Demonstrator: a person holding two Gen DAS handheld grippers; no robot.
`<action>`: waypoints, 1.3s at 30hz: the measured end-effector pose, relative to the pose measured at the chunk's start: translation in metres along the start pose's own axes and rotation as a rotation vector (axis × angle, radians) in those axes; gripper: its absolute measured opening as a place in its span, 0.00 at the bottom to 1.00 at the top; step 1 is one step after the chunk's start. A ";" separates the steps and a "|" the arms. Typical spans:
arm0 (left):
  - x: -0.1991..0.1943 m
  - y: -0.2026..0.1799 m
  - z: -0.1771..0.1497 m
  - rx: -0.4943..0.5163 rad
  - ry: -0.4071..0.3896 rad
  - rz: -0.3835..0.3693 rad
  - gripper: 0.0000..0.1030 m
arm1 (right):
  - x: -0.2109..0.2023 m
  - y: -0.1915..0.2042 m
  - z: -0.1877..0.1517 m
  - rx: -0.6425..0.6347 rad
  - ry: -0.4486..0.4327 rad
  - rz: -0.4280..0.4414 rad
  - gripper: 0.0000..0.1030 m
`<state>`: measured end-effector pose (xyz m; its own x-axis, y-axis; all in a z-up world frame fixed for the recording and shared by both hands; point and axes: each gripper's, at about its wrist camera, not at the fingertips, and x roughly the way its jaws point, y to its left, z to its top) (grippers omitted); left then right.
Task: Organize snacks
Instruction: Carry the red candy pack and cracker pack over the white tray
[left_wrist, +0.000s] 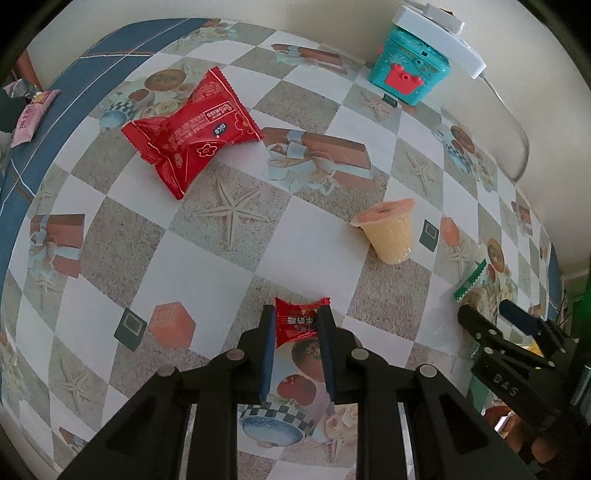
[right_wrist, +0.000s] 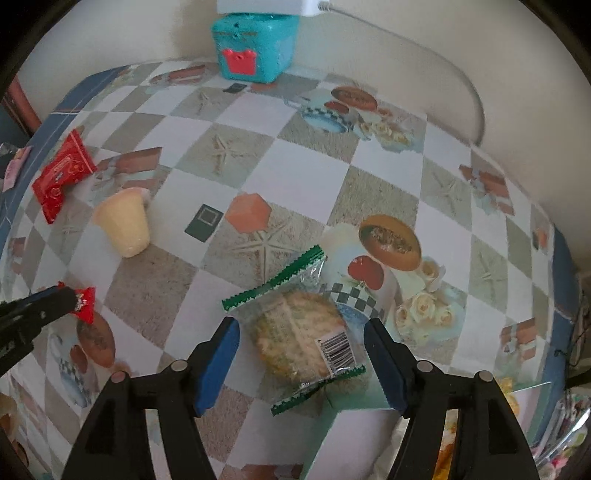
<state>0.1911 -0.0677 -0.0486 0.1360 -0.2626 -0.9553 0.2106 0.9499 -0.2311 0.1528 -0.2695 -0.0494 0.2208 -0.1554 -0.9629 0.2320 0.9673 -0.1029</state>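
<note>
Snack count, left wrist view, places by clock face. Red wrapped snacks, two: one large red packet (left_wrist: 190, 134) at ten o'clock, lying flat on the table (left_wrist: 258, 254); one small red candy (left_wrist: 299, 323) at six o'clock. Jelly cups, one: a pale yellow jelly cup (left_wrist: 391, 232) at three o'clock, on its side. Clear-wrapped biscuits with green crimped ends, one: the biscuit pack (right_wrist: 299, 336), central in the right wrist view. Pink sachets, one: pink sachet (left_wrist: 31, 116) at nine o'clock. Teal boxes, one: teal box (left_wrist: 410, 70) at one o'clock.
</note>
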 end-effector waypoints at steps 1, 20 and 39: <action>0.001 0.000 0.000 0.001 0.003 0.001 0.27 | 0.003 0.000 0.000 0.002 0.008 0.001 0.71; 0.014 -0.026 -0.006 0.103 0.010 0.058 0.51 | -0.002 0.021 -0.010 -0.013 -0.013 0.043 0.57; -0.016 -0.009 -0.011 0.065 -0.039 0.074 0.29 | -0.037 0.024 -0.038 0.104 -0.071 0.159 0.55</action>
<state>0.1764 -0.0698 -0.0338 0.1912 -0.1996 -0.9610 0.2604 0.9543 -0.1464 0.1138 -0.2329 -0.0256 0.3277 -0.0194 -0.9446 0.2842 0.9555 0.0790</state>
